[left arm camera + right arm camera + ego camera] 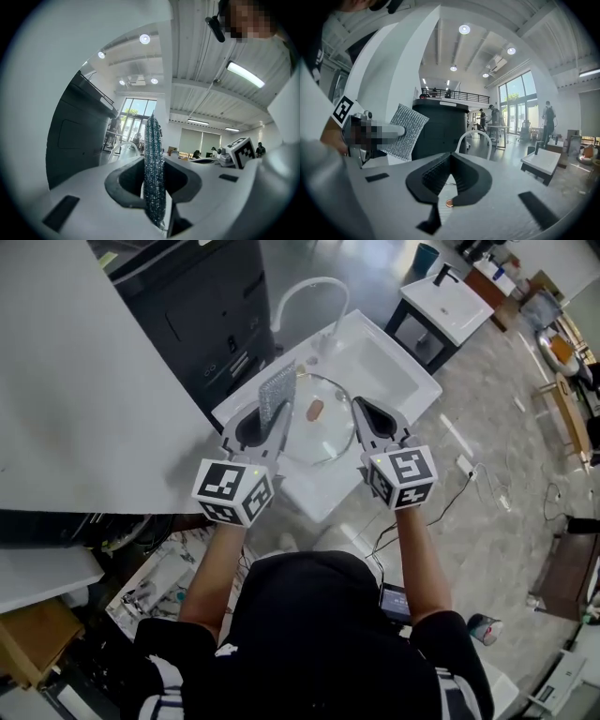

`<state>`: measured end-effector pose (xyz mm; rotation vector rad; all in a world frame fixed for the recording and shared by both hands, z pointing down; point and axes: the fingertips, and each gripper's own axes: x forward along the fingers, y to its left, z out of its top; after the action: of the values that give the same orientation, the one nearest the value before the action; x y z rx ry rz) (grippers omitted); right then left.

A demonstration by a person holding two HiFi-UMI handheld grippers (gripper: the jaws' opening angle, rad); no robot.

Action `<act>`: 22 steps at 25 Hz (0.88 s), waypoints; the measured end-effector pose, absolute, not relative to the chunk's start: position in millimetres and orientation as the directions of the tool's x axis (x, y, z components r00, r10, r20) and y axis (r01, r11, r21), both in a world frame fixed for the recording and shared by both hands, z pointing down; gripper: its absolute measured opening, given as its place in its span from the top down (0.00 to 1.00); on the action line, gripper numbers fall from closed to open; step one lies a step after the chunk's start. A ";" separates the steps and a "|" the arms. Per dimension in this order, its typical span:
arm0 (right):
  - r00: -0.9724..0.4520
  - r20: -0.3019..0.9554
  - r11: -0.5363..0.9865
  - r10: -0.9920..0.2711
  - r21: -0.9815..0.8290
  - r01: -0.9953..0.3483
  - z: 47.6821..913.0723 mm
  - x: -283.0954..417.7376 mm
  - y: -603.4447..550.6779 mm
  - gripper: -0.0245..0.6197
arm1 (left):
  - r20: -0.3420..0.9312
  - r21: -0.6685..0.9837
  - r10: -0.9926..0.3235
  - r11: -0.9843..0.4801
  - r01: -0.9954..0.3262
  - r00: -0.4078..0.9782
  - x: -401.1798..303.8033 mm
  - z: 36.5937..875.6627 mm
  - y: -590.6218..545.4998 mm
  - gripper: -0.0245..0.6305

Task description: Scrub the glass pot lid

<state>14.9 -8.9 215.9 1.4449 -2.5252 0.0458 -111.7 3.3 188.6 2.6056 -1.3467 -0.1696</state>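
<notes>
here, at the far left, a dark cabinet (187, 315) stands behind the white sink (394, 362), whose arched white faucet (305, 289) rises at the back edge. the left gripper (270, 420) is held over the sink's near left corner with its jaws clamped on a silvery scrub pad (277, 390). in the left gripper view the pad stands upright and edge-on, squeezed between the two black pads and sticking out well above them. just right of it, between the two tools, is the glass pot lid (323, 437), a clear round disc over the near part of the basin with a copper-brown knob (315, 411) at its middle. whether it rests on the sink cannot be told. the right gripper (364, 413) has its tip at the lid's right rim. in the right gripper view its jaws are closed together with nothing seen pinched between the pads, and the knob shows through the narrow slit below them. whether the tip touches the rim cannot be told. farther right, across grey floor, stands a second small white basin (448, 304).
</notes>
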 end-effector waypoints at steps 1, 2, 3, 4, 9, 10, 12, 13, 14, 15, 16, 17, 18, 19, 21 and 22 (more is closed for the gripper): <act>-0.485 0.224 0.512 -0.845 0.082 -0.855 219.5 16.8 -8.9 0.97 | -0.003 0.237 -0.815 -0.563 -0.792 0.579 -111.0 191.2 1.8 0.85; -0.485 0.232 0.513 -0.843 0.075 -0.855 223.0 18.8 -9.1 0.97 | 0.002 0.243 -0.814 -0.563 -0.790 0.581 -109.9 193.4 0.5 0.85; -0.486 0.241 0.514 -0.840 0.066 -0.855 226.7 20.8 -9.2 0.97 | 0.006 0.250 -0.813 -0.563 -0.788 0.582 -108.5 195.6 -0.8 0.85; -0.487 0.250 0.515 -0.837 0.058 -0.855 231.0 23.2 -9.7 0.97 | 0.011 0.254 -0.812 -0.563 -0.787 0.584 -106.9 198.0 -2.1 0.85; -0.485 0.303 0.517 -0.820 0.030 -0.856 255.1 39.0 -14.6 0.97 | 0.044 0.251 -0.815 -0.551 -0.796 0.578 -99.9 214.6 -9.4 0.85; -0.487 0.314 0.520 -0.815 0.025 -0.854 259.8 40.9 -16.6 0.97 | 0.049 0.256 -0.816 -0.547 -0.797 0.576 -99.4 218.1 -12.0 0.85; -0.490 0.337 0.529 -0.804 0.026 -0.848 270.8 43.7 -22.4 0.97 | 0.057 0.269 -0.816 -0.542 -0.796 0.575 -98.6 226.6 -19.6 0.85; -0.491 0.349 0.533 -0.798 0.028 -0.845 276.8 45.0 -25.3 0.97 | 0.064 0.273 -0.817 -0.538 -0.798 0.573 -97.9 231.6 -23.6 0.85; -0.493 0.360 0.537 -0.792 0.028 -0.843 282.9 46.5 -27.7 0.97 | 0.075 0.272 -0.818 -0.534 -0.801 0.571 -96.9 236.9 -27.1 0.85; -0.496 0.370 0.541 -0.786 0.024 -0.841 289.2 48.1 -29.6 0.97 | 0.088 0.268 -0.819 -0.528 -0.806 0.567 -95.9 242.3 -30.4 0.85; -0.499 0.382 0.546 -0.778 0.017 -0.838 296.0 49.7 -31.3 0.97 | 0.100 0.262 -0.821 -0.523 -0.811 0.562 -95.1 247.3 -33.5 0.85; -0.503 0.397 0.552 -0.768 0.011 -0.834 303.4 51.3 -32.5 0.97 | 0.112 0.259 -0.823 -0.518 -0.816 0.557 -94.3 252.0 -36.6 0.85; -0.507 0.413 0.560 -0.756 0.007 -0.829 311.0 52.9 -33.5 0.97 | 0.121 0.257 -0.824 -0.513 -0.819 0.554 -93.5 256.4 -39.8 0.85; -0.510 0.431 0.567 -0.744 0.004 -0.824 318.6 54.4 -34.4 0.97 | 0.129 0.258 -0.825 -0.508 -0.822 0.551 -92.4 260.8 -43.2 0.85; -0.513 0.463 0.578 -0.723 -0.002 -0.816 333.0 56.8 -36.6 0.97 | 0.148 0.261 -0.825 -0.500 -0.826 0.546 -90.3 271.3 -50.5 0.85; -0.515 0.476 0.583 -0.713 -0.007 -0.813 340.3 57.3 -37.9 0.97 | 0.159 0.263 -0.824 -0.495 -0.828 0.543 -89.3 277.6 -54.2 0.85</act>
<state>57.3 -37.9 340.3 1.2248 -2.3900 0.3186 -89.3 -54.2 277.6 2.4764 -1.3685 0.0180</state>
